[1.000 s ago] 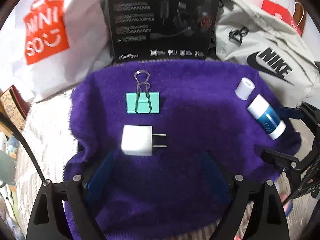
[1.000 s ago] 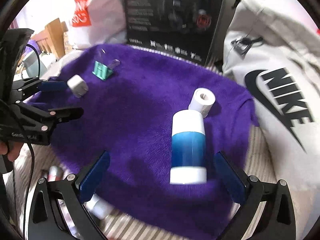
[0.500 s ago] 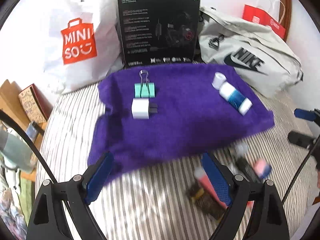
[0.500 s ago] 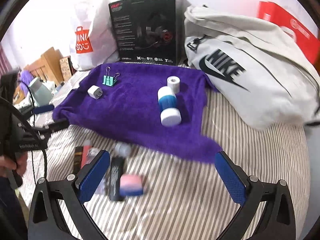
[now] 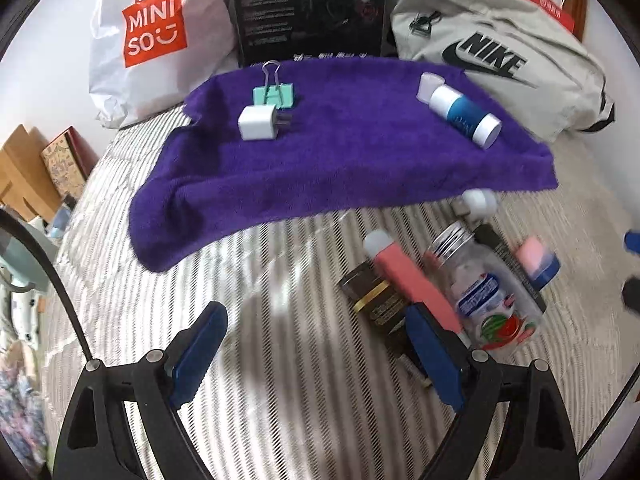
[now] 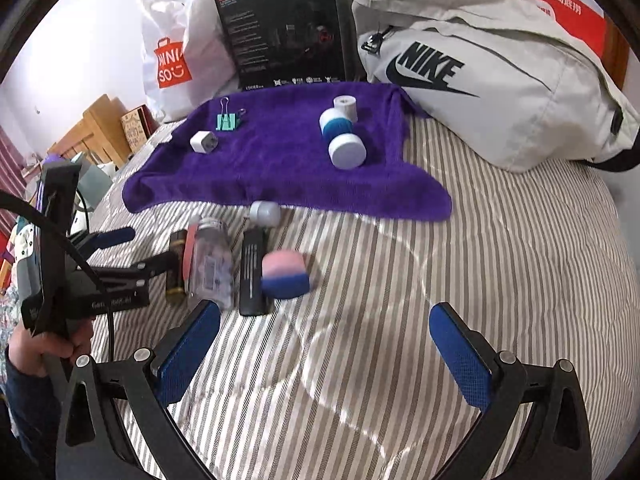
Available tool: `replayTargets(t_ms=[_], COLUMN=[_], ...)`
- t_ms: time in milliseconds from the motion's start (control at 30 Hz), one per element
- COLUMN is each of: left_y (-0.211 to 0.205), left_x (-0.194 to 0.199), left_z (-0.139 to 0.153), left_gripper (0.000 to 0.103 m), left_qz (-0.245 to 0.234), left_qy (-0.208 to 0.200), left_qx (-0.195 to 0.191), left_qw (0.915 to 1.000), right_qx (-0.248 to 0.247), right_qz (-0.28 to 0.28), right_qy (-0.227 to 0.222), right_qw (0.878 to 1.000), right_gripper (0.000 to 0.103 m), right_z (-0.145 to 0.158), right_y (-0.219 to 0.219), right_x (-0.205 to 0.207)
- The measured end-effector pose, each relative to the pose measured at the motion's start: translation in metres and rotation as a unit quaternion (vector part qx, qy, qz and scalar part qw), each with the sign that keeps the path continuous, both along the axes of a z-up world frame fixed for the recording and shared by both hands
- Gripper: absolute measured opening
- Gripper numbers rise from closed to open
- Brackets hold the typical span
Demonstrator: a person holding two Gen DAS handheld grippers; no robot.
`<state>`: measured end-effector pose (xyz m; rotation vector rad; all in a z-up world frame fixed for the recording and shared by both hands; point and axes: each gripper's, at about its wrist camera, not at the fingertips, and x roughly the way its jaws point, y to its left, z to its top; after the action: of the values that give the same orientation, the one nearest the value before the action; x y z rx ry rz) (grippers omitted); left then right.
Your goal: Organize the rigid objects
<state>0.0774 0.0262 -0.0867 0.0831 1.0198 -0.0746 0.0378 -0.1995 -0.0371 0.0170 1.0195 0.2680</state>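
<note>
On the purple towel (image 5: 344, 160) lie a teal binder clip (image 5: 274, 94), a white charger plug (image 5: 258, 123), a blue-and-white bottle (image 5: 464, 114) and its loose cap (image 5: 430, 86). On the striped bedding in front of the towel sits a pile: a pink tube (image 5: 408, 280), a clear bottle (image 5: 484, 292), a dark box (image 5: 372, 300), a pink-and-blue eraser (image 5: 536, 260) and a small white cap (image 5: 478, 202). My left gripper (image 5: 316, 320) hangs open just left of the pile. My right gripper (image 6: 324, 316) is open and empty, below the eraser (image 6: 284, 276).
Behind the towel stand a white Miniso bag (image 5: 152, 36), a black headset box (image 5: 308, 8) and a grey Nike bag (image 5: 496, 52). A person's hand (image 6: 40, 348) holds the left gripper (image 6: 120, 256). Wooden items (image 5: 28, 176) sit beyond the bed's left edge.
Both grippers have pulled back from the towel toward the near bedding, bringing the pile of loose objects into view. Nothing on the towel has moved.
</note>
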Motion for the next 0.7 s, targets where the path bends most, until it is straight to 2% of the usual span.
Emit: replayTargets(t_ms=[167,233,433,533,567,600,633,700], left_y=[-0.011,-0.014,0.002,0.005,0.005,0.005,0.005,0.0], left_x=[0.011,0.009,-0.006,-0.008,-0.009,-0.008,-0.009,-0.01], left_z=[-0.01,-0.011,-0.008,-0.01,-0.01,-0.009,-0.009,-0.007], left_gripper=[0.092,0.092,0.092,0.089,0.085,0.072,0.062,0.037], left_qz=[0.004,0.004,0.004,-0.002,-0.007,-0.011,-0.02,-0.026], left_qy=[0.013,0.006,0.001,-0.002,-0.006,-0.006,-0.004,-0.012], left_qx=[0.001,0.008,0.036,0.025,0.019,0.01,-0.017,-0.016], left_qw=[0.9999,0.9999,0.9993,0.9997,0.9998,0.9999,0.9997,0.9995], right_qx=[0.004,-0.001,0.014,0.025,0.025,0.023,0.016,0.011], right_qz=[0.003,0.008,0.014,0.02,0.024,0.028,0.031,0.034], right_qy=[0.003,0.002,0.0,0.0,0.001,0.002,0.004,0.006], right_qw=[1.0,1.0,1.0,0.999,0.999,0.999,0.999,0.999], right_gripper=[0.103,0.103,0.103,0.103,0.102,0.1,0.098,0.085], right_z=[0.0,0.0,-0.002,-0.008,-0.011,-0.013,-0.017,-0.023], right_y=[0.002,0.003,0.003,0.007,0.009,0.011,0.013,0.016], right_x=[-0.002,-0.002,-0.004,0.0,0.002,0.003,0.006,0.011])
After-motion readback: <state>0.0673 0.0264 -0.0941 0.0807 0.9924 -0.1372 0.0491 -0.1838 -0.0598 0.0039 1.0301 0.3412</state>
